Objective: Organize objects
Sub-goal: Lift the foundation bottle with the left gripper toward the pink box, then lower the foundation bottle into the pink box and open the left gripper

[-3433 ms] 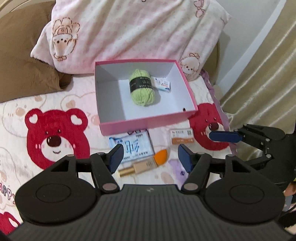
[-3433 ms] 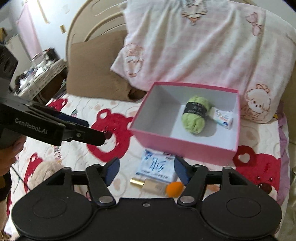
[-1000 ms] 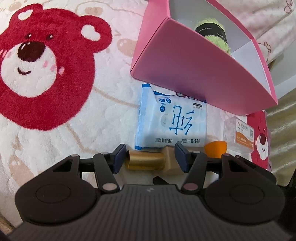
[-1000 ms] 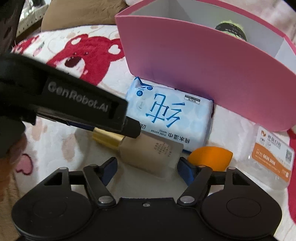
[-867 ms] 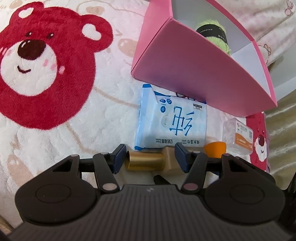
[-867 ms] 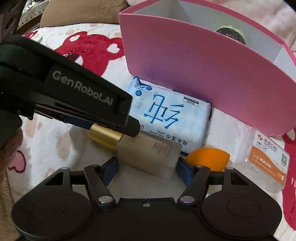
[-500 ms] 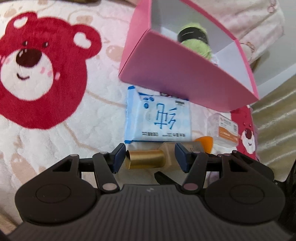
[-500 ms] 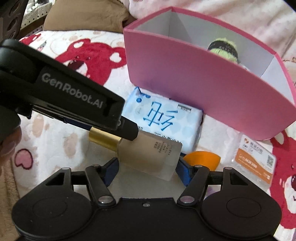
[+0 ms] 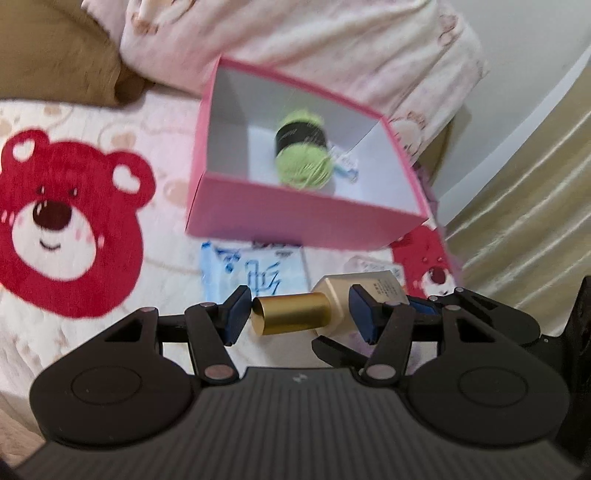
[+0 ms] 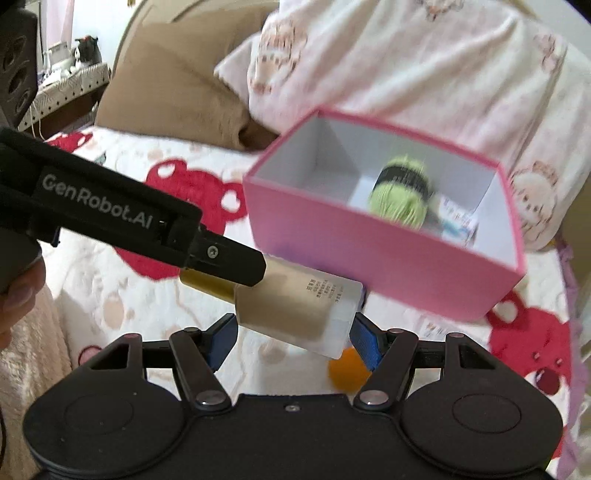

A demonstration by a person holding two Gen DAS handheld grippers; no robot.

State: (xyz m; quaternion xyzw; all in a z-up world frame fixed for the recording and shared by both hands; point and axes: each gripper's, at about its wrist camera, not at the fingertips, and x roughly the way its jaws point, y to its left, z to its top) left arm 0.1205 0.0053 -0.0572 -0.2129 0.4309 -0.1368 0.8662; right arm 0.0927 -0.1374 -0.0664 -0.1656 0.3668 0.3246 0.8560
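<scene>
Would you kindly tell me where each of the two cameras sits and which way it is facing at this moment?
Left wrist view: rides the left gripper, looking forward and down at the open pink cardboard box; its jaws flank the gold cap of the beige foundation bottle.
Right wrist view: rides the right gripper, facing the same box; its jaws close on the bottle's body; the left gripper and fingers show.
Shared: box, bottle, green yarn ball.

A bed fills the view under a cream bedspread [image 9: 155, 221] printed with red bears, brown pillow [image 9: 51, 55] at ten o'clock, pink quilt [image 10: 424, 62] at twelve, gold curtain [image 9: 528, 206] at three, white wall [image 9: 532, 33] beyond
</scene>
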